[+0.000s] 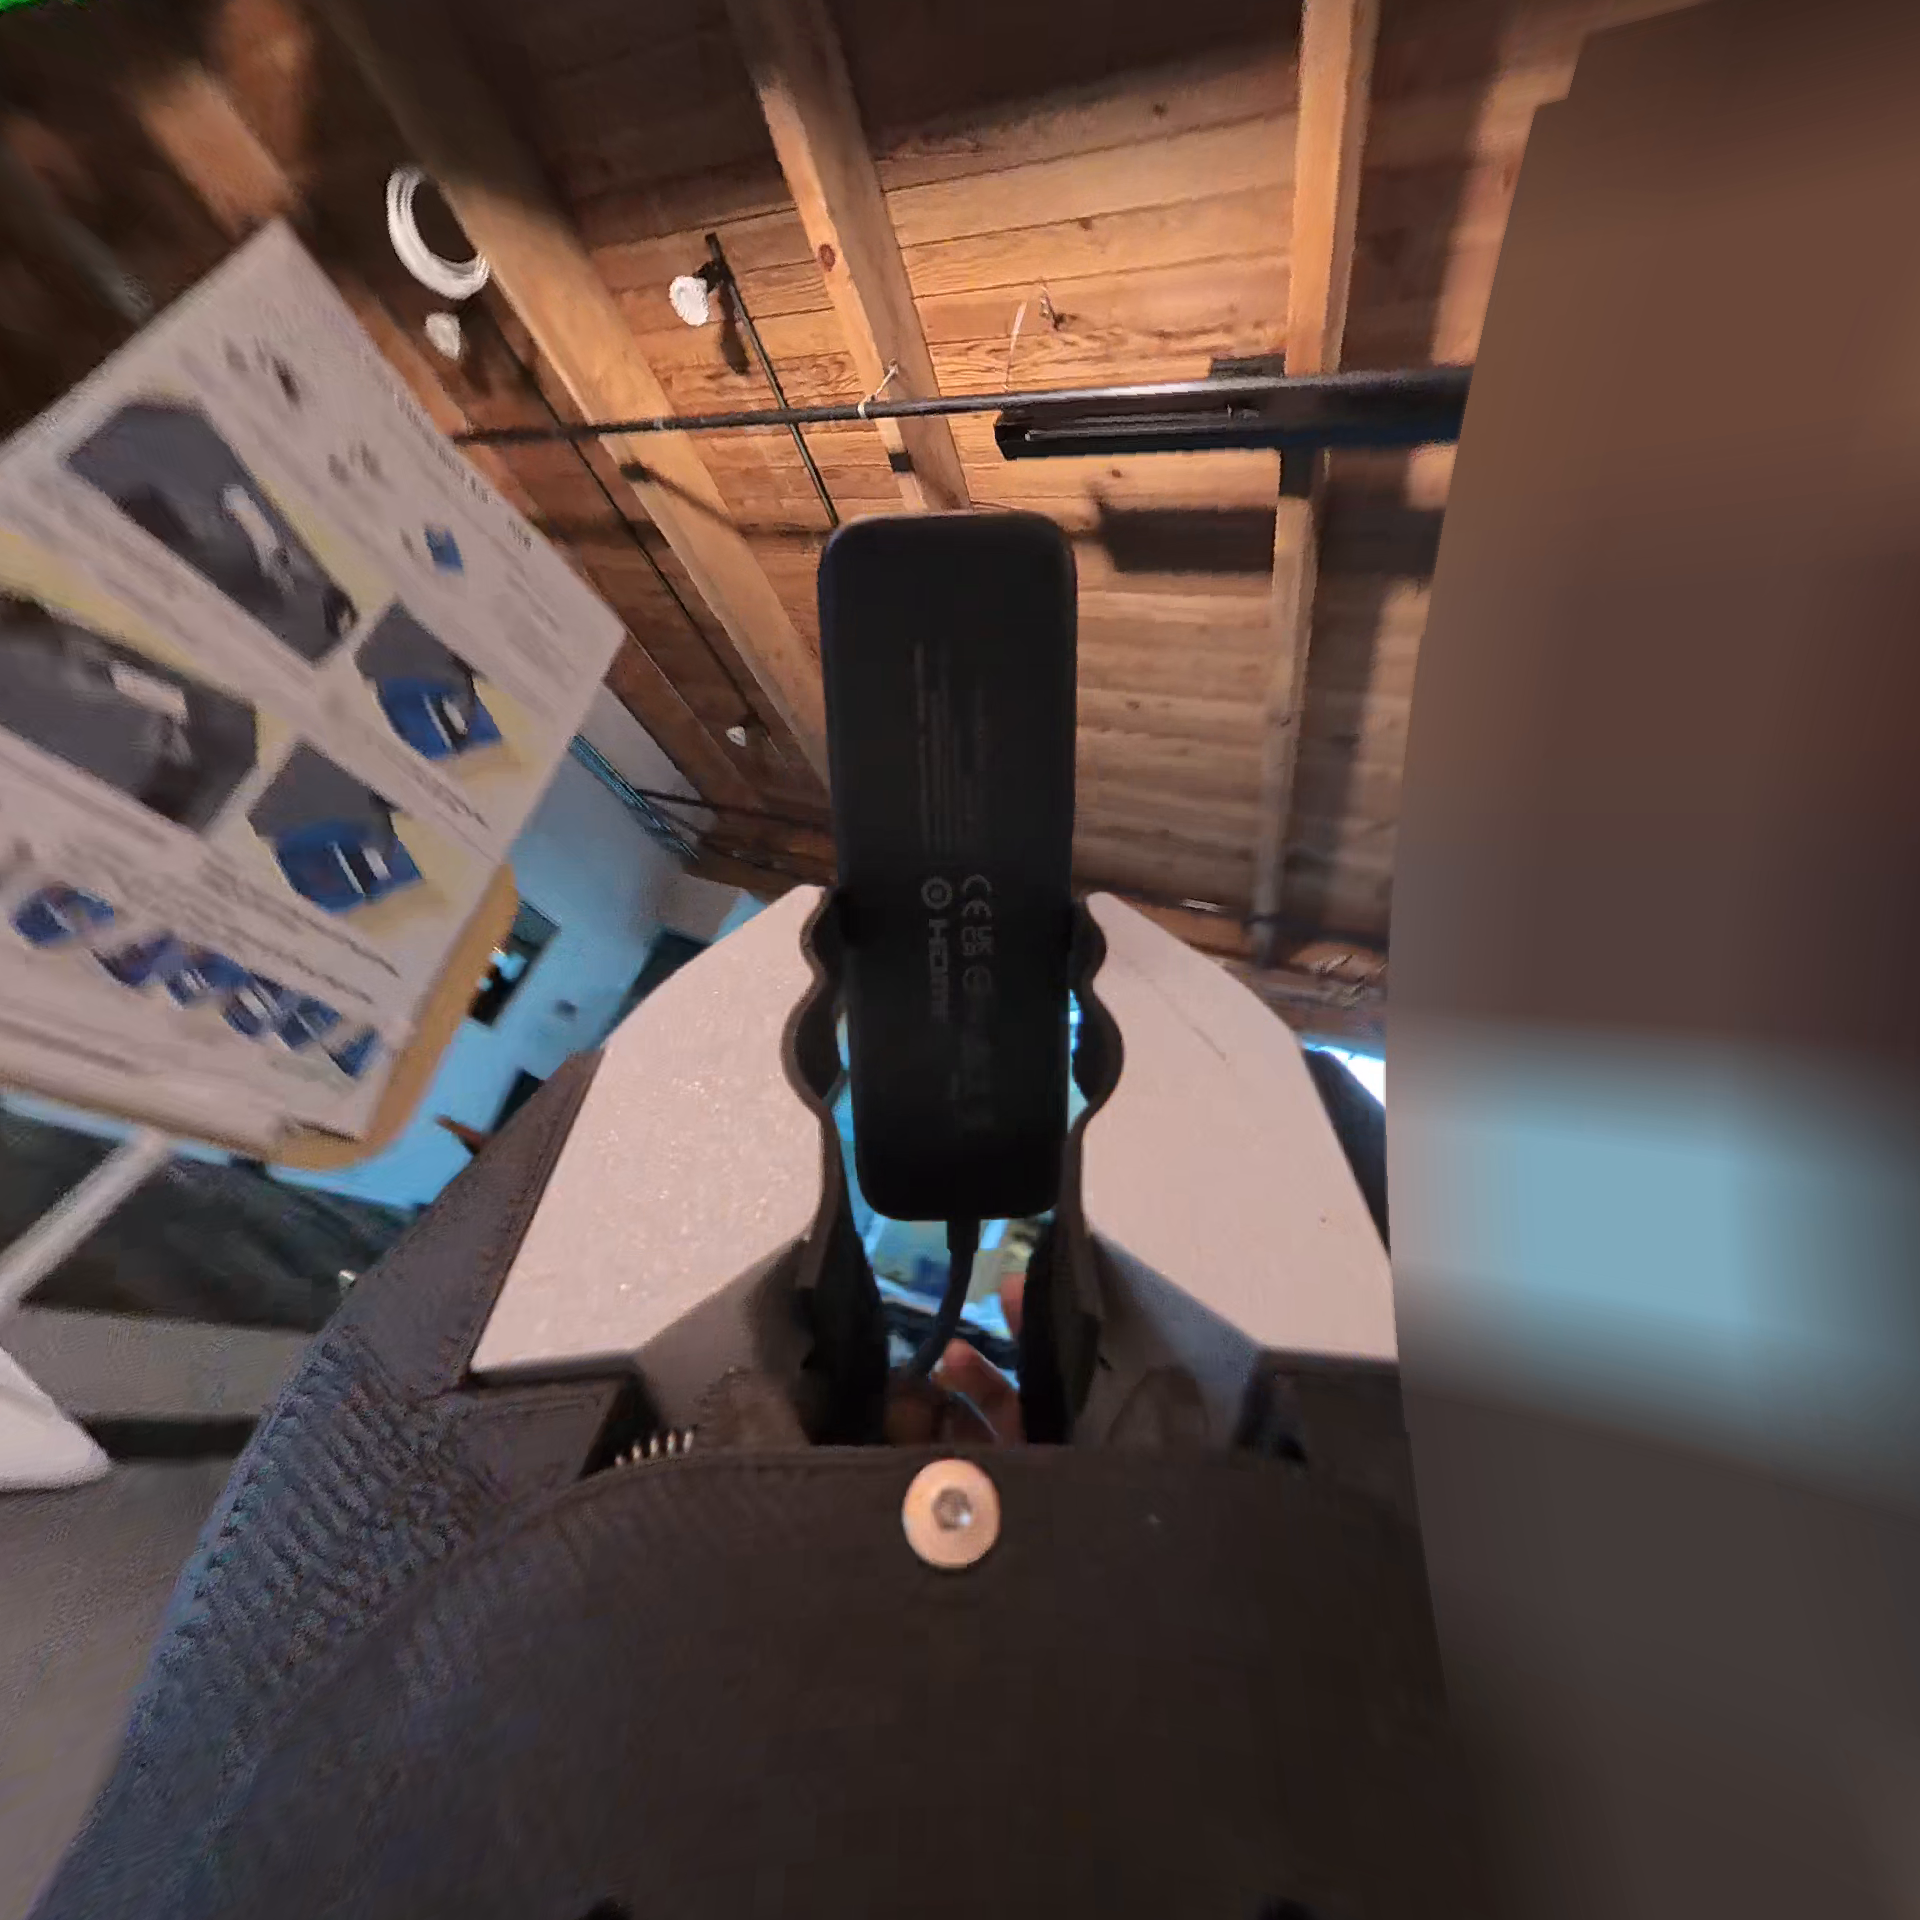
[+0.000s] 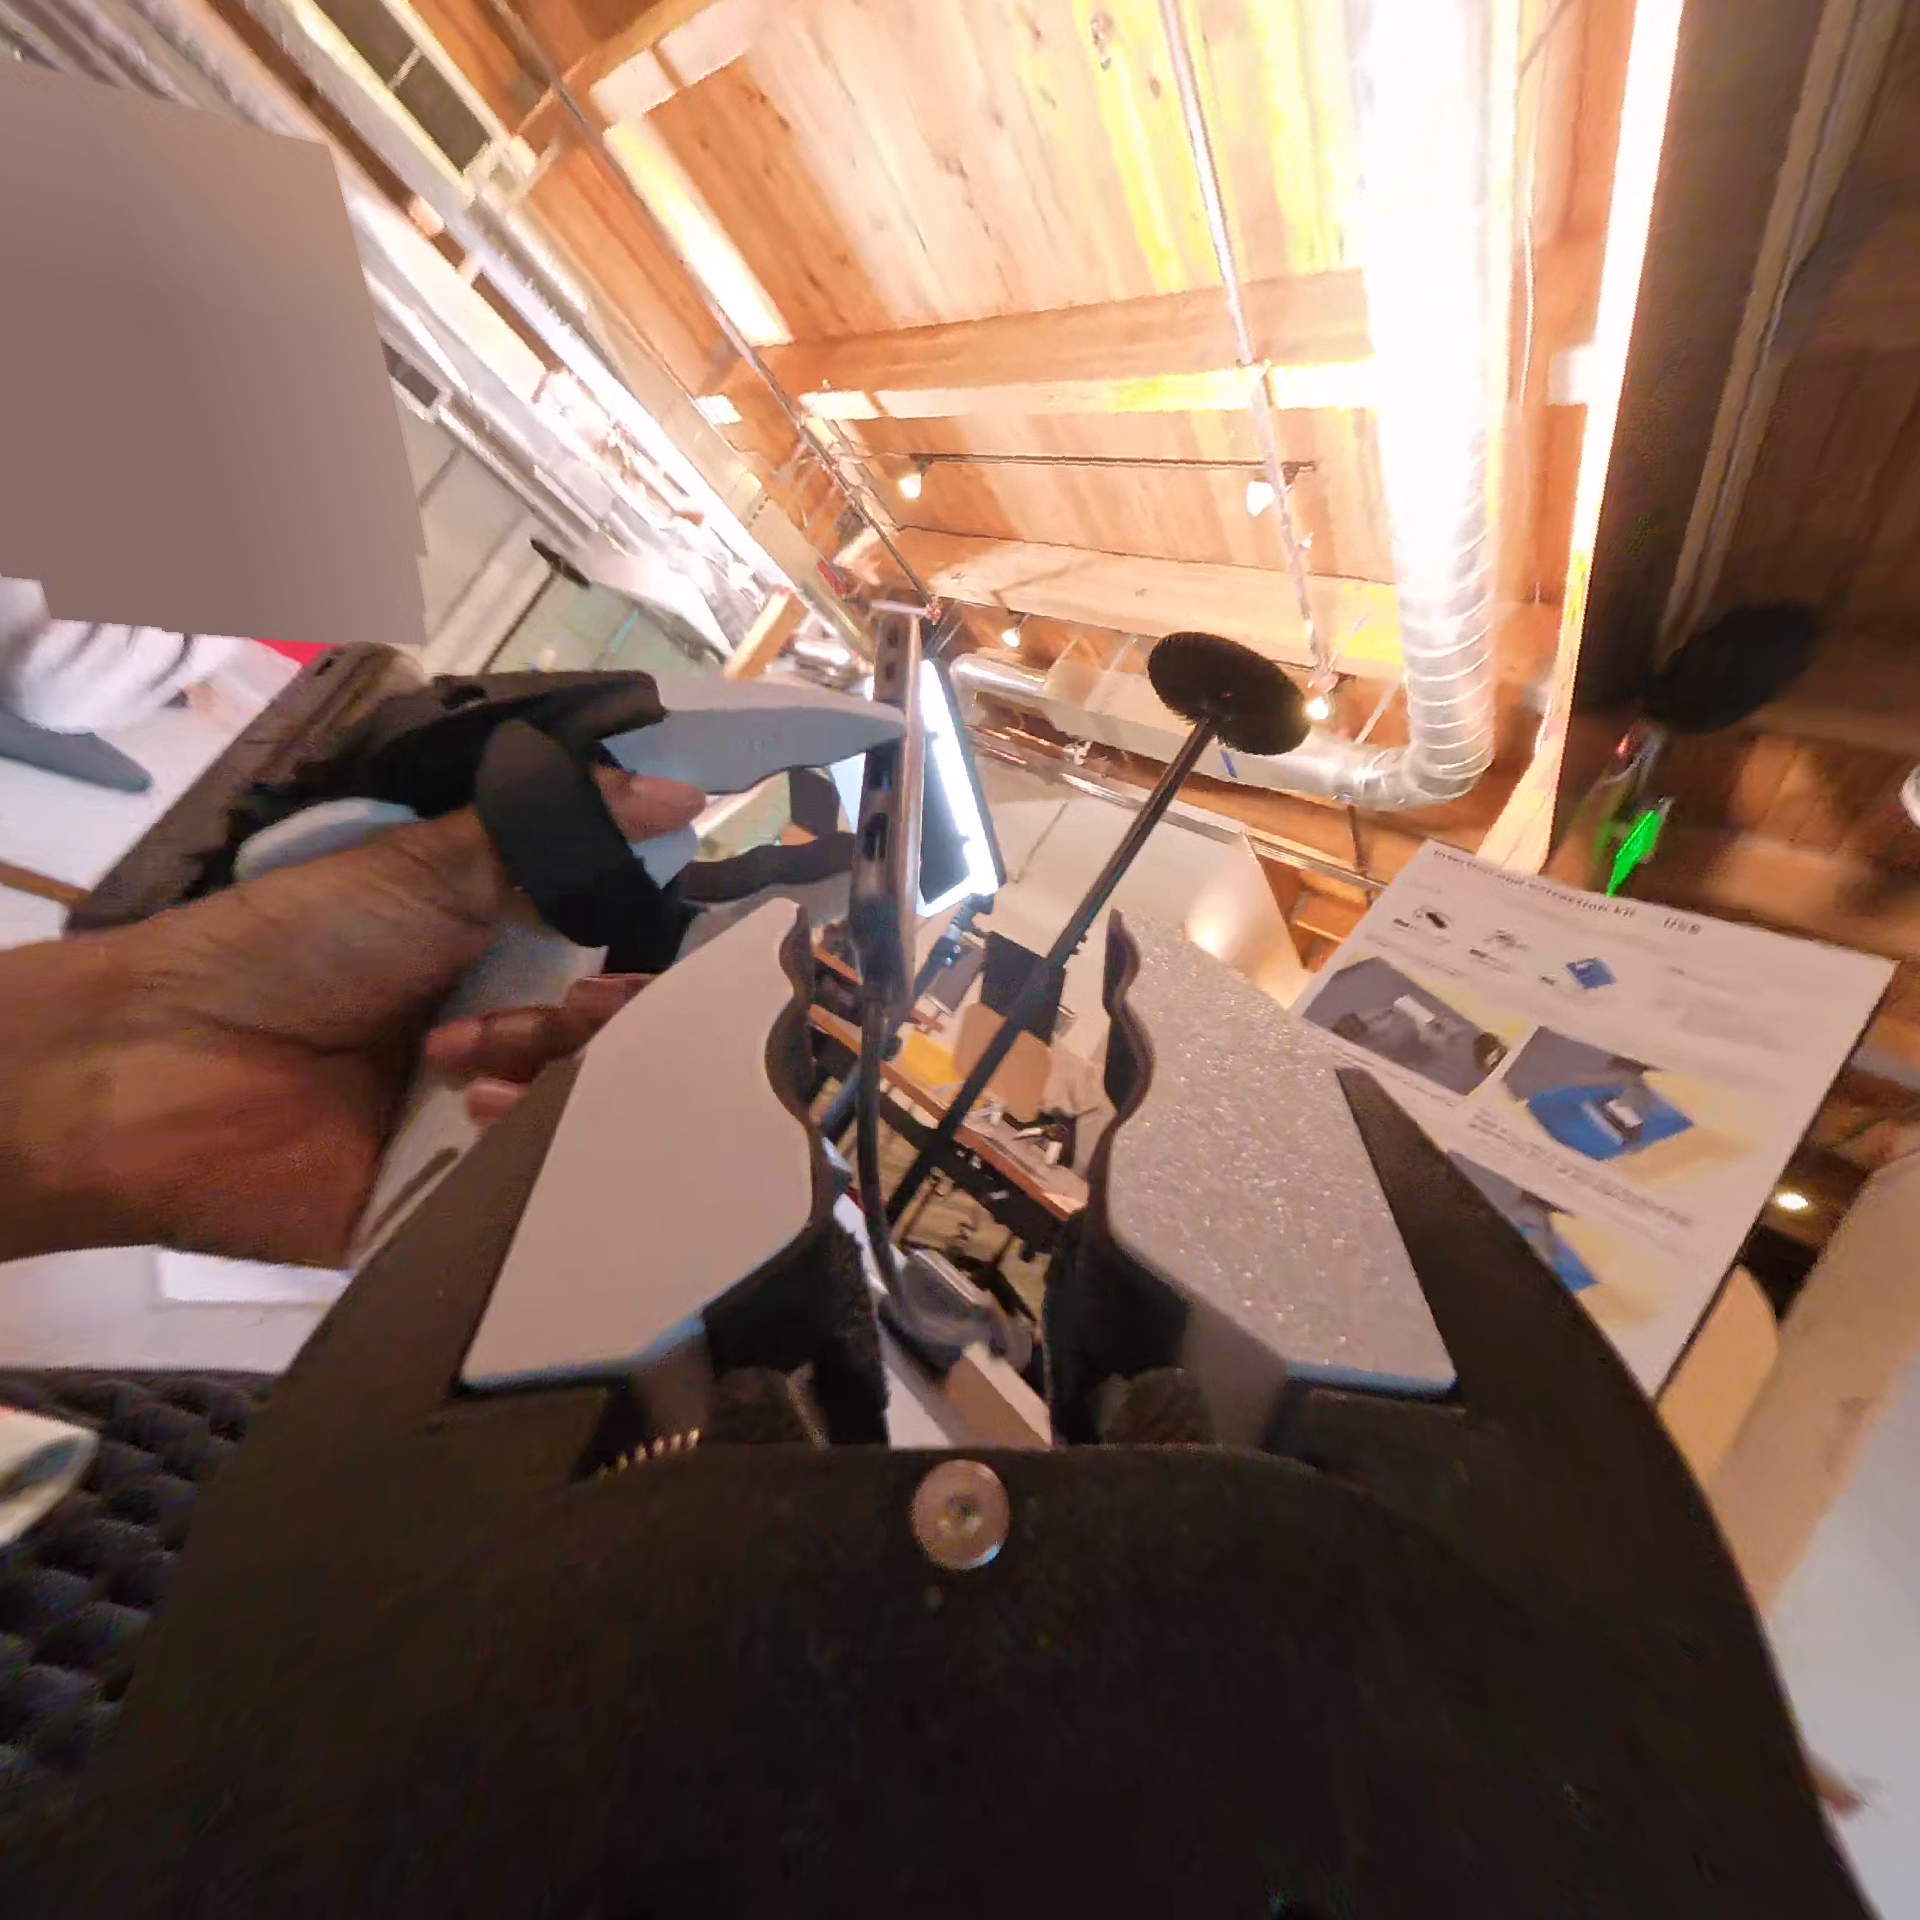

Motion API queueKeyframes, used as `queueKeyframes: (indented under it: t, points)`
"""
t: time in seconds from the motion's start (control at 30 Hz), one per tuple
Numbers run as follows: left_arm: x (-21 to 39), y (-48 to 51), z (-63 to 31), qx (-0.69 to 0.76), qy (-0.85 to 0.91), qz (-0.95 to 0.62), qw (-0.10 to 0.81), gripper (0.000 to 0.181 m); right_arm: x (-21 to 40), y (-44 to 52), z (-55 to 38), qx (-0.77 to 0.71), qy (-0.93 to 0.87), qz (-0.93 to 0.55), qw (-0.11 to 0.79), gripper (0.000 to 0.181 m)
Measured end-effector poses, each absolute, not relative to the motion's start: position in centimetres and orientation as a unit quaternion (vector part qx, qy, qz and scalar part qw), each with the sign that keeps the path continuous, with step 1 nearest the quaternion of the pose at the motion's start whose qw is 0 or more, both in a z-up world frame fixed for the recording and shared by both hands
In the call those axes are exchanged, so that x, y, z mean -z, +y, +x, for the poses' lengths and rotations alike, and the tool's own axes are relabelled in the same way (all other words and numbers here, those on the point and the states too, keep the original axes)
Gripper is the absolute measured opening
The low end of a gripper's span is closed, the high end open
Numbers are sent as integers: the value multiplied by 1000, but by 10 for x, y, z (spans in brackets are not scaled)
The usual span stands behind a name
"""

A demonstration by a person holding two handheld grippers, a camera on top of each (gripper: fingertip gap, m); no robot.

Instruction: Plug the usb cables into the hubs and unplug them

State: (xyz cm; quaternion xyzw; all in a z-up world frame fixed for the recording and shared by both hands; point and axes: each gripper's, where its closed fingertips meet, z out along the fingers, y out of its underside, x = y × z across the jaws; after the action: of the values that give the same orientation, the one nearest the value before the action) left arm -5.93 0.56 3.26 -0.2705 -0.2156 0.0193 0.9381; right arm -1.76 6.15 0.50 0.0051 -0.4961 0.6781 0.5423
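Centre of the left wrist frame: my left gripper (image 1: 951, 1023) clamped the slim black rectangular hub (image 1: 948, 831), long axis pointing up-frame | right gripper (image 2: 951, 1023) gaped, holding nothing | hub (image 2: 891, 810) sat edge-on above it, cable (image 2: 871, 1174) trailing down between its fingers.

A wooden plank ceiling (image 1: 1132, 343) with exposed beams (image 1: 852, 249) runs overhead in both views. A black track rail (image 1: 1226, 416) crosses it. In the right wrist view, a ribbed silver duct (image 2: 1444, 623) bends along the ceiling beside small spotlights (image 2: 1259, 497), and bright light washes out the planks. A lit panel lamp (image 2: 961, 790) glows lower down. Pale walls (image 1: 592, 894) stand beyond.
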Motion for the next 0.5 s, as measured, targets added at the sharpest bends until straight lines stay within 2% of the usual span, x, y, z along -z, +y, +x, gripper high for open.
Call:
queueKeyframes:
  t: [0.13, 0.23, 0.33, 0.5]
  points:
    - [-18, 18, -52, 106, -249, -213, 939, 42, 7, 47, -27, -638, -533, 27, 555, 51]
    - [-8, 36, -46, 162, -259, -217, 927, 42, 12, 42, -29, -630, -541, 38, 556, 42]
    - [-2, 47, -43, 204, -262, -207, 920, 42, 14, 49, -34, -603, -542, 35, 584, 12]
    - [5, 64, -25, 202, -195, -279, 918, 42, 15, 68, -19, -593, -549, 72, 585, 12]
